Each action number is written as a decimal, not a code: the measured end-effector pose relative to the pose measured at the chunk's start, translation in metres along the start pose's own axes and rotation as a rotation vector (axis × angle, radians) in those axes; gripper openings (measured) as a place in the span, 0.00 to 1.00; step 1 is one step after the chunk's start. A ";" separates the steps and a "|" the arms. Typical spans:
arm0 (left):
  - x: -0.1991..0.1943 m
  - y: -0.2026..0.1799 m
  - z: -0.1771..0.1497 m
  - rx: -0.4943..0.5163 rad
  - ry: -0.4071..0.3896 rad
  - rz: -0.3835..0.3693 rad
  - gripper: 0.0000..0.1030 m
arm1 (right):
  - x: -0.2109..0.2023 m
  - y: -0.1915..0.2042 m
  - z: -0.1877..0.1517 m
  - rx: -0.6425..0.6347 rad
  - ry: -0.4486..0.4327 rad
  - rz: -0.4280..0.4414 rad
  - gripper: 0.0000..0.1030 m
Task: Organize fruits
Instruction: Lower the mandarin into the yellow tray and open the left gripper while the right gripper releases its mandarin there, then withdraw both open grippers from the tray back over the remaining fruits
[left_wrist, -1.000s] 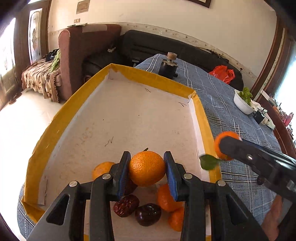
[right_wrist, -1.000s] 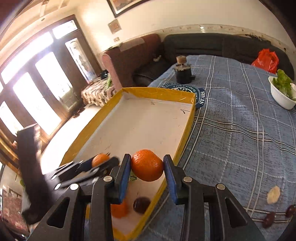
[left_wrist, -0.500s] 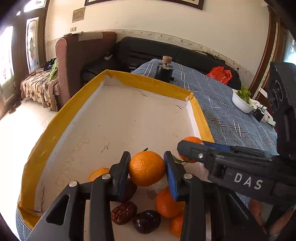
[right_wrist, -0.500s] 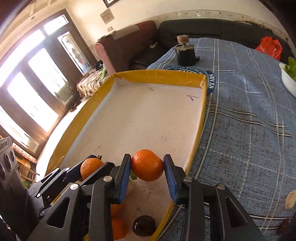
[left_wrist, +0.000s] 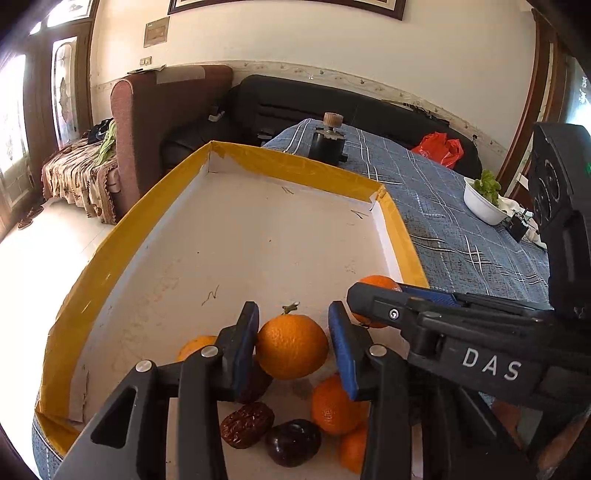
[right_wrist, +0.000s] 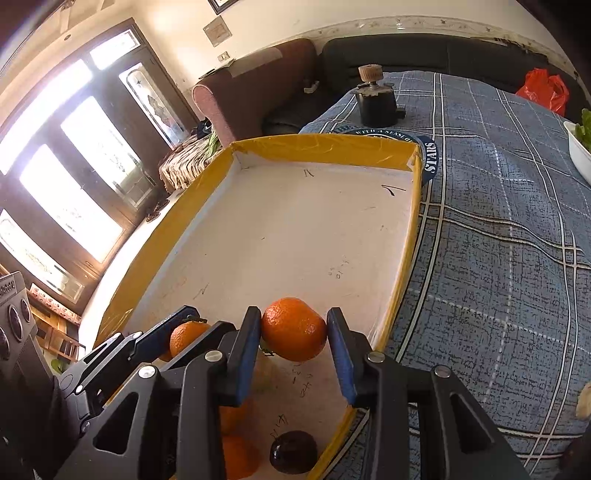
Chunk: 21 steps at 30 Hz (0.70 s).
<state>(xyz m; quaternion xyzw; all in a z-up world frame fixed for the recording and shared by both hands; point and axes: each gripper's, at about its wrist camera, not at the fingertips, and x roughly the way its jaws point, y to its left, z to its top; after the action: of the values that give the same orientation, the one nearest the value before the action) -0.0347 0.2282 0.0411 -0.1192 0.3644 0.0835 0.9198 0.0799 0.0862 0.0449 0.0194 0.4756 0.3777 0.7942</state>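
Note:
My left gripper (left_wrist: 291, 345) is shut on an orange (left_wrist: 292, 346) and holds it above the near end of a yellow-rimmed white tray (left_wrist: 391, 218). My right gripper (right_wrist: 293, 330) is shut on a second orange (right_wrist: 293, 329) over the same end of the tray (right_wrist: 325, 146). In the left wrist view the right gripper (left_wrist: 373, 304) comes in from the right with its orange (left_wrist: 376, 282). In the right wrist view the left gripper's orange (right_wrist: 186, 334) shows at the left. Several oranges (left_wrist: 334, 406), a dark plum (left_wrist: 293, 441) and a red date (left_wrist: 247, 424) lie in the tray below.
The tray sits on a blue plaid tablecloth (right_wrist: 498, 229). A black jar with a cork (right_wrist: 376, 98), a red bag (right_wrist: 543, 88) and a white bowl of greens (left_wrist: 484, 199) stand farther back. A sofa and an armchair (left_wrist: 162, 110) are behind the table.
My right gripper has moved left from over the tablecloth to over the tray's near end, beside my left gripper. Both still grip their oranges.

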 end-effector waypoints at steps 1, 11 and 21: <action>0.000 0.000 0.000 -0.001 0.000 0.000 0.37 | -0.001 0.000 -0.001 0.000 0.000 0.001 0.40; 0.000 0.002 0.001 -0.006 0.001 -0.005 0.38 | -0.005 0.002 -0.003 0.002 -0.001 0.022 0.42; -0.003 0.003 0.002 -0.012 -0.018 -0.015 0.40 | -0.021 -0.001 -0.010 0.010 -0.026 0.042 0.43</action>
<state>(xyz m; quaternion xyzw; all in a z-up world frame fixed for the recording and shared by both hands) -0.0365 0.2318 0.0441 -0.1269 0.3546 0.0800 0.9229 0.0668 0.0694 0.0543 0.0381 0.4664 0.3915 0.7923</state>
